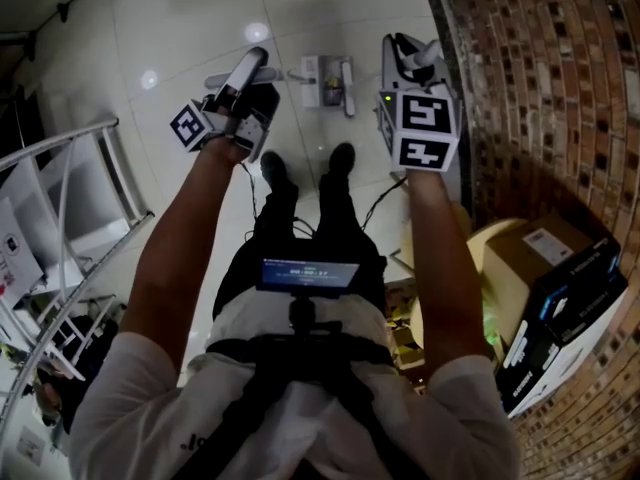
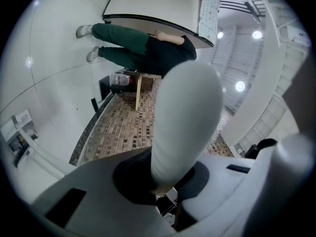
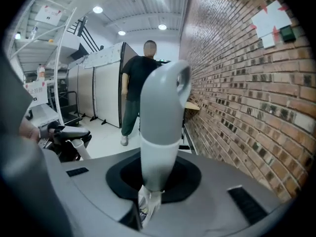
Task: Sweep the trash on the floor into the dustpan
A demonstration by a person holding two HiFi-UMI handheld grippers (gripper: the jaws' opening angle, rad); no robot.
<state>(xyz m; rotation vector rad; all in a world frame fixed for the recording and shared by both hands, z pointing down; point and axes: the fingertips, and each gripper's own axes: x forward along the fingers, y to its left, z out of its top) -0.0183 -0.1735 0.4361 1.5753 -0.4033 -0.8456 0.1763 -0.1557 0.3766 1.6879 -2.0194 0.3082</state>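
Observation:
My left gripper (image 1: 250, 93) is shut on a pale grey-white handle (image 1: 245, 71) that slants up over the white floor. In the left gripper view that handle (image 2: 185, 117) rises thick and rounded from between the jaws (image 2: 165, 191). My right gripper (image 1: 412, 78), with its marker cube toward me, is shut on a second handle (image 1: 408, 56) close to the brick wall. In the right gripper view this handle (image 3: 160, 117) is grey above, white below, with a hanging hole at its top. Which handle belongs to the broom and which to the dustpan is hidden. A small white-grey object (image 1: 327, 80) lies on the floor between the grippers.
A curved brick wall (image 1: 560, 88) runs along the right, with a cardboard box (image 1: 540, 253) and a black-and-white box (image 1: 570, 318) at its foot. A white metal rack (image 1: 70, 198) stands at the left. Another person in green trousers (image 3: 136, 83) stands farther off by white partitions.

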